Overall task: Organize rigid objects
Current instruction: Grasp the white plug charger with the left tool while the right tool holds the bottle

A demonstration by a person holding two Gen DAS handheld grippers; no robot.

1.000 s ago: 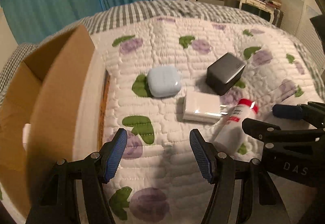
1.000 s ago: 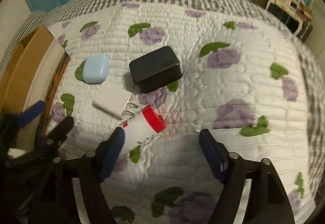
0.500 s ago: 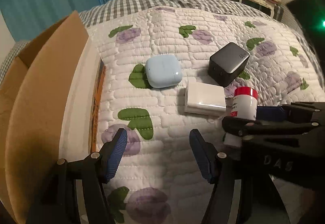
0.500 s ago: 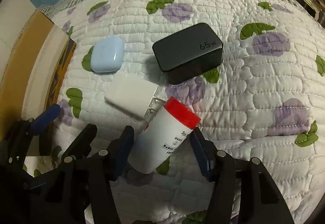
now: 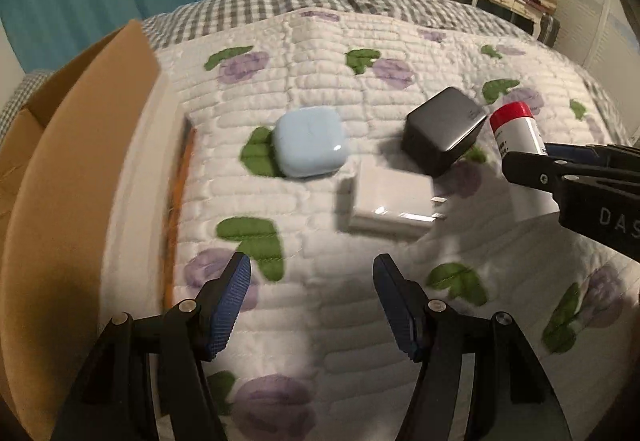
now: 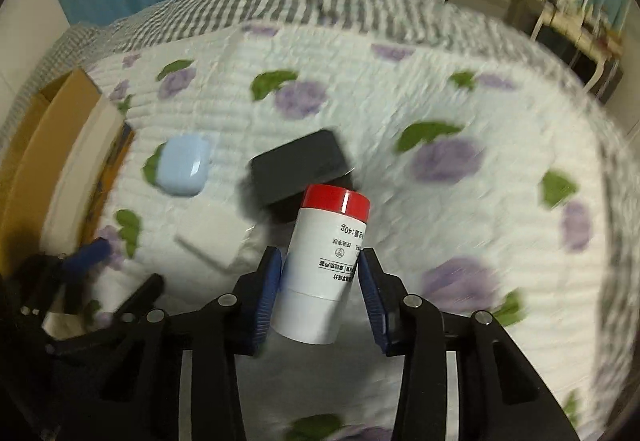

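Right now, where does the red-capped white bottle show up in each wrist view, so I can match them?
Left wrist: red-capped white bottle at the right edge, clamped in the right gripper, beside the black charger.
Right wrist: bottle at lower centre, between the right gripper's fingers, cap pointing away.
Shared landmark: the light blue case, left of the charger.

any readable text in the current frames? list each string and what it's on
"DAS": white letters on the black body of the right gripper, cut off at the left wrist view's edge.
"40g": upside-down on the label of the red-capped white bottle; the rest of that label is too small to read.
Black charger: faint marking on its top, too blurred to read.
Blue case and white adapter: no text visible.
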